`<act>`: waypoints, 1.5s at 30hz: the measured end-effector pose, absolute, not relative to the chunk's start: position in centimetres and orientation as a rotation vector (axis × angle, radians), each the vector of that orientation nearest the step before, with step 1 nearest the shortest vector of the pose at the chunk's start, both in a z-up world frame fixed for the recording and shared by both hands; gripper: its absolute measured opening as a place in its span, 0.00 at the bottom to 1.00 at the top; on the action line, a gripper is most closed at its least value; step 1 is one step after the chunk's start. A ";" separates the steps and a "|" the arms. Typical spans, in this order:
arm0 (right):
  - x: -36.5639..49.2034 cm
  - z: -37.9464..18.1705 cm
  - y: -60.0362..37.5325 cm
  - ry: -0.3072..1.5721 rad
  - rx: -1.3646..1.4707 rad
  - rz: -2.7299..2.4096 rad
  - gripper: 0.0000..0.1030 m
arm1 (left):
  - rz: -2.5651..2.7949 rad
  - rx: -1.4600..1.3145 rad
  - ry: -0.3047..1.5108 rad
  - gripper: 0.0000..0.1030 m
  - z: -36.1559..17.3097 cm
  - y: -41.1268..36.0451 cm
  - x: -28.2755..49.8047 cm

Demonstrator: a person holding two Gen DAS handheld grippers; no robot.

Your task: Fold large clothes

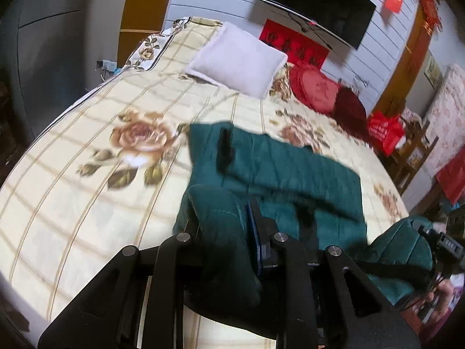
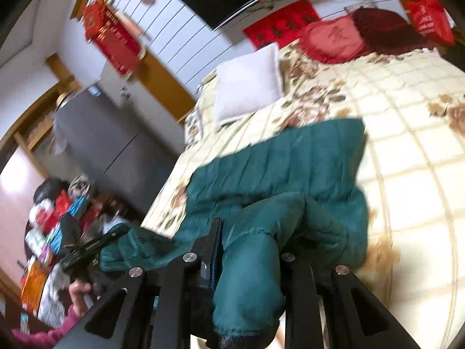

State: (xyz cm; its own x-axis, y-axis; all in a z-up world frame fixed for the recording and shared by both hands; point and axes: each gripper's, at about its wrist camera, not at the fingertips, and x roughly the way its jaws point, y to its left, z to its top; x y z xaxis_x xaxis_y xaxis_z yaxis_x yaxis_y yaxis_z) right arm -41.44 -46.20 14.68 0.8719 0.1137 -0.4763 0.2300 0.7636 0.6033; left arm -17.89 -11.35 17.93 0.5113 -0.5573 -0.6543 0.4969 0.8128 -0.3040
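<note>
1 coat (image 1: 290,168), 3 pillows (image 1: 238,58), 2 hand-held grippers (image 1: 223,250)

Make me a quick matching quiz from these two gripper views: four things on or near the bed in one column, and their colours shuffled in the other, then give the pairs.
Things:
1. padded jacket
2. square pillow
3. heart-shaped cushion
4. wall-mounted TV

Colours:
A. black
B. pale, off-white
C. dark teal green
D. red

Pairs: 1-C, 2-B, 3-D, 4-A
</note>
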 end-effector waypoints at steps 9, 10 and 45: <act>-32.2 14.9 -52.6 0.563 0.715 -0.201 0.19 | -0.520 -0.094 0.823 0.20 17.7 -18.6 -8.3; -31.2 14.5 -53.3 0.572 0.714 -0.216 0.19 | -0.502 -0.088 0.826 0.20 17.3 -19.3 -7.3; -21.1 13.9 -51.1 0.656 0.485 -0.258 0.68 | -0.498 -0.048 0.906 0.68 11.6 -25.6 -2.1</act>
